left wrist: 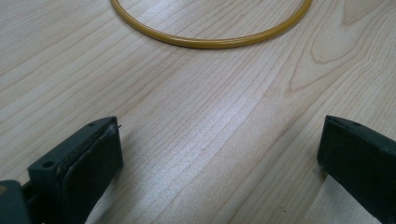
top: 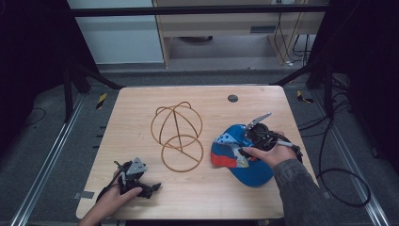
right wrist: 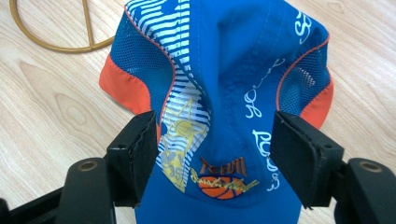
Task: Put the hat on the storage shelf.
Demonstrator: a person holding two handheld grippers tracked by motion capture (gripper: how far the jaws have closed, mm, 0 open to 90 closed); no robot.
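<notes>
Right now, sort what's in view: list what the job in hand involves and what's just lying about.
In the job, as far as it can be judged:
- blue cap, its crown bunched between the jaws of the right hand-held gripper
- gold wire hat stand, likely where the cap goes
- left hand-held gripper, open over bare wood

Lying about:
- dark round disc near the far edge of the table

**What sits on the table**

We see a light wooden table (top: pixel 197 197) filling the middle of the high view, with a small dark round disc (top: pixel 232 98) near its upper right. At centre frame lies a gold wire frame (top: pixel 178 136), its rings resting on the wood. Right of centre lies a blue and orange cap (top: pixel 237 157), crumpled on the surface
</notes>
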